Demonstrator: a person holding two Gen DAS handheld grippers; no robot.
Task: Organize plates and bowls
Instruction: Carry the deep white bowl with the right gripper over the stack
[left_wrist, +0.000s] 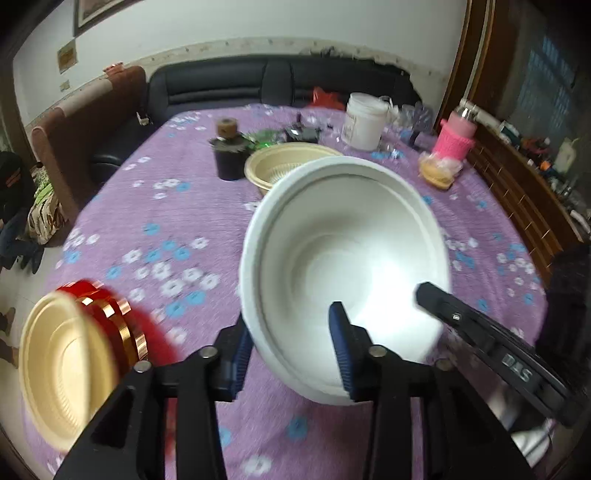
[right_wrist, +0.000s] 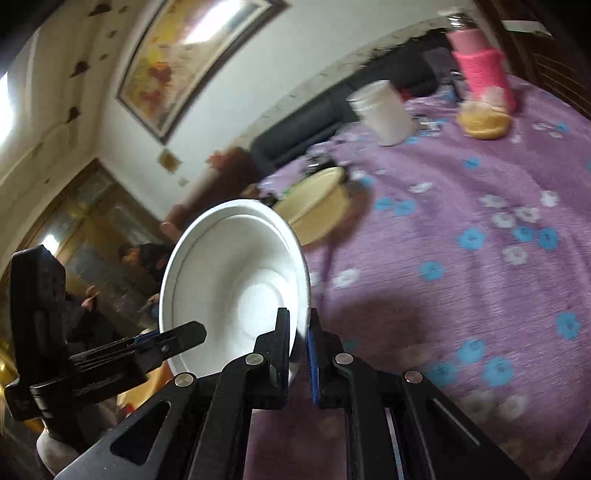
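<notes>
A white bowl (left_wrist: 343, 236) hangs tilted above the purple flowered tablecloth (left_wrist: 155, 206), its hollow facing the camera. My left gripper (left_wrist: 290, 317) straddles its near rim, one blue pad outside the wall and one inside, both against it. The right gripper (right_wrist: 300, 314) is shut on the same white bowl (right_wrist: 236, 266) at its right rim; its black body (left_wrist: 480, 332) enters from the right. My left gripper's finger (right_wrist: 177, 336) lies across the bowl's left rim. A cream bowl (left_wrist: 291, 162) stands on the table behind. A cream plate (left_wrist: 62, 369) sits at the near left.
A red round tin (left_wrist: 110, 317) lies beside the cream plate. At the far end stand a dark jar (left_wrist: 229, 155), a white tub (left_wrist: 364, 122), a pink-sleeved bottle (left_wrist: 456, 133) and a bagged bun (left_wrist: 437, 171). A dark sofa (left_wrist: 258, 81) lines the wall. People (right_wrist: 147, 254) sit off to the left.
</notes>
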